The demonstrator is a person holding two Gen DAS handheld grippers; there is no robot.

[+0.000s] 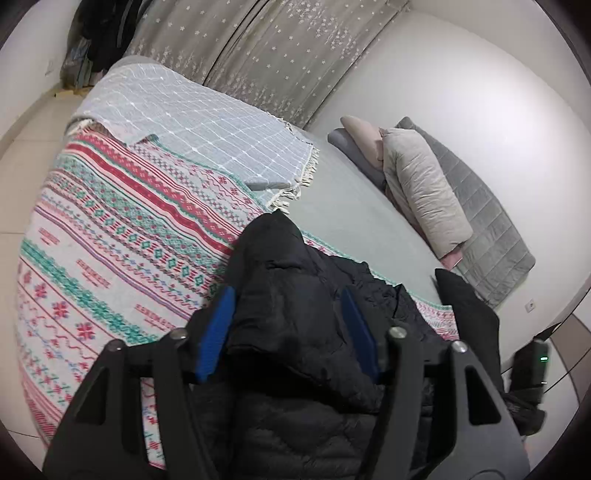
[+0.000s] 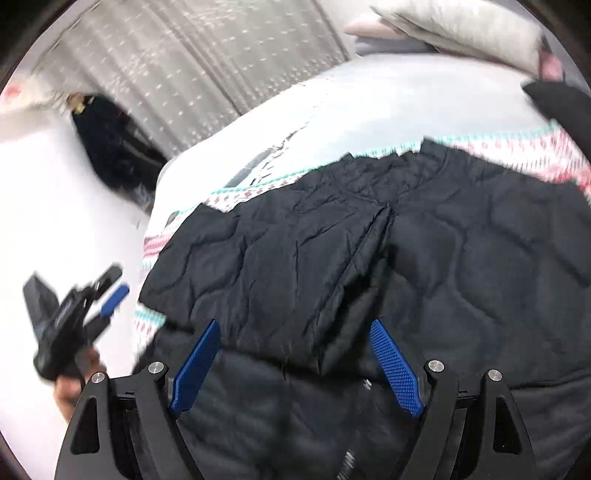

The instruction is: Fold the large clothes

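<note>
A black quilted jacket (image 1: pixel 280 258) lies crumpled on the bed's patterned blanket (image 1: pixel 110 240); the blurred right wrist view shows the jacket (image 2: pixel 443 240) spread wide, with one flap folded across it. My left gripper (image 1: pixel 288 328) is open, and the jacket shows past its blue pads (image 1: pixel 218 332). The right wrist view has this left gripper (image 2: pixel 110 286) off the bed's side, apart from the jacket, held by a hand (image 2: pixel 70 391). My right gripper (image 2: pixel 295 365) hangs wide open just above the jacket, gripping nothing.
A pale checked throw (image 1: pixel 192 110) covers the far part of the bed. Pillows (image 1: pixel 424 192) and a grey quilted pad (image 1: pixel 491 229) line the white wall. A starred curtain (image 1: pixel 277 48) hangs behind, with dark clothes (image 1: pixel 103 33) at its left. Tiled floor (image 1: pixel 22 166) borders the bed.
</note>
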